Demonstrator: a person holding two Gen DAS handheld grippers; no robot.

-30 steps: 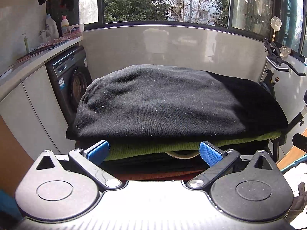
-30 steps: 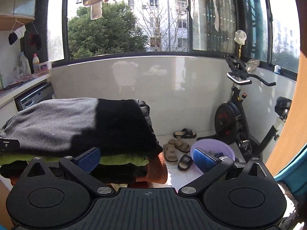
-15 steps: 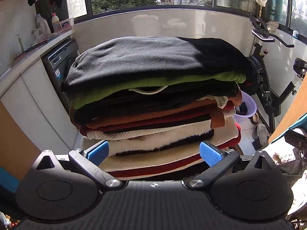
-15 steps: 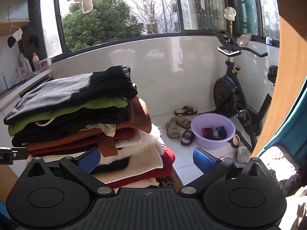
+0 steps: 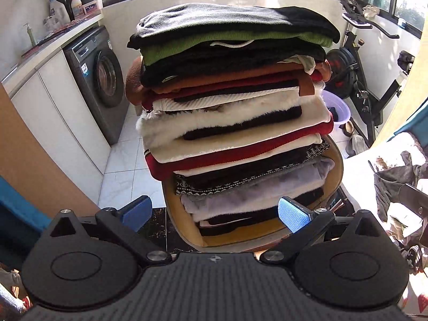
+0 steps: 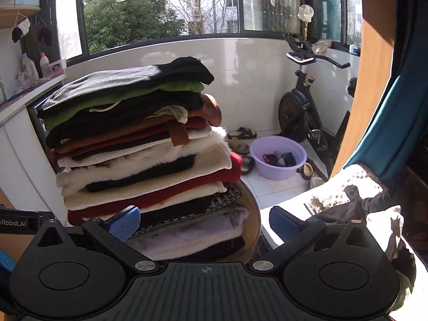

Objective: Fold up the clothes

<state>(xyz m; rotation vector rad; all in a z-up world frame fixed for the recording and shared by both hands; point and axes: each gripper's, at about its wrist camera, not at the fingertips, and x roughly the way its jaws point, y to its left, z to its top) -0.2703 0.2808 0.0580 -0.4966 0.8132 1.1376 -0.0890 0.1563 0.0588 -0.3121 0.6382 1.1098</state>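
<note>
A tall stack of folded clothes (image 5: pixel 232 112) was seen on a round tan seat (image 5: pixel 187 224), filling the middle of the left wrist view and lying toward nine o'clock in the right wrist view. A black garment (image 5: pixel 230 20) lay on top, with a green one (image 5: pixel 187 44) directly beneath it. The left gripper (image 5: pixel 214 212) was held with its jaws spread wide, nothing between the blue pads, in front of the stack's lowest layers. The right gripper (image 6: pixel 204 223) was likewise held wide apart and empty. A dark crumpled garment (image 6: pixel 355 203) lay on a white surface (image 6: pixel 289 206) at three o'clock. A purple basin (image 6: pixel 278 157) stood on the floor beyond, near an exercise bike (image 6: pixel 302 112).
</note>
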